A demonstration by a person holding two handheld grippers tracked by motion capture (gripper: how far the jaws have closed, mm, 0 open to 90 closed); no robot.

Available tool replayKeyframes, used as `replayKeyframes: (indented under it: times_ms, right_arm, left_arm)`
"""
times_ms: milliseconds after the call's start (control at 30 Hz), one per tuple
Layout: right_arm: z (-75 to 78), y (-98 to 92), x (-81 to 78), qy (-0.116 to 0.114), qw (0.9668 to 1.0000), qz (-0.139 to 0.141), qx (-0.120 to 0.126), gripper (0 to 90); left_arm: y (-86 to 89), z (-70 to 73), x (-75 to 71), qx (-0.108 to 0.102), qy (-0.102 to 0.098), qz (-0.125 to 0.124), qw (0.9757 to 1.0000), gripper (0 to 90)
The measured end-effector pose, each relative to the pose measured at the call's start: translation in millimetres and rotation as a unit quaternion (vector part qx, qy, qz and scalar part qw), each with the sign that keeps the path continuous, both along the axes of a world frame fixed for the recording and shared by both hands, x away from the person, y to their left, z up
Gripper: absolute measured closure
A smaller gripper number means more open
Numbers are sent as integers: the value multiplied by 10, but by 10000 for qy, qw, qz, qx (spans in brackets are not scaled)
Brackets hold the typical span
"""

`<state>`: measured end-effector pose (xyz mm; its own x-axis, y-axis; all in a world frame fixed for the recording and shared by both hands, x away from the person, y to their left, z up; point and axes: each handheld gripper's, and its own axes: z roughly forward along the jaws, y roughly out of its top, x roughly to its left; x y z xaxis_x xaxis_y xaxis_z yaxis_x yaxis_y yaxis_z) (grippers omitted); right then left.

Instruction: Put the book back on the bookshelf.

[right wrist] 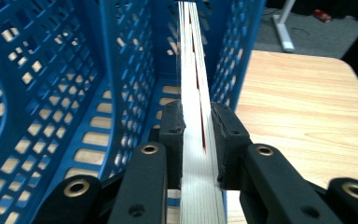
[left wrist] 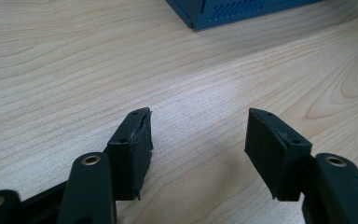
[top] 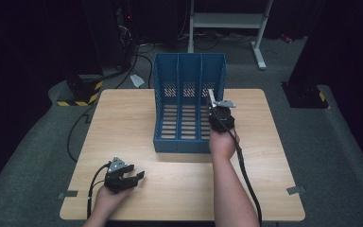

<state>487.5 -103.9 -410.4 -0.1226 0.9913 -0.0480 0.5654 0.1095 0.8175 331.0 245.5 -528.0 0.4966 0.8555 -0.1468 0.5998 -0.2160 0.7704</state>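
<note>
1. Rack (top: 189, 106): blue, slotted, three bays, open top and front. It stands on the far middle of the worktop (top: 123, 118), its front toward the person.
2. Right tool (top: 220, 115): at the rack's right-hand bay, near the front. In the right gripper view the right tool (right wrist: 198, 128) is clamped on the edge of a thin book (right wrist: 196, 121), one jaw on each side.
3. Book: upright, edge-on, pale pages with a red line showing. It runs into the right-hand bay, between the inner divider and the outer wall. In the high view its top shows as a pale strip (top: 211, 98) above the tool.
4. Left tool (top: 133, 176): well short of the rack, off its front left corner, low over bare worktop. In the left gripper view the left tool (left wrist: 198, 140) stands wide apart, nothing between the jaws; the rack's corner (left wrist: 205, 14) lies beyond.
</note>
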Motion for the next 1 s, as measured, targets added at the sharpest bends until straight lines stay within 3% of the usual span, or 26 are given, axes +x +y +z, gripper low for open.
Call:
replayKeyframes:
  times_ms: [667,1000]
  right_arm:
    - [-89,-16,-24,-234,9974,-666,146,759]
    - [-107,-13,-42,-273,9973,-674,125,757]
  left_arm:
    - [0,-2,-1,-52,2,0,10000,411]
    - [1,-1,-2,-25,3,-16,10000,413]
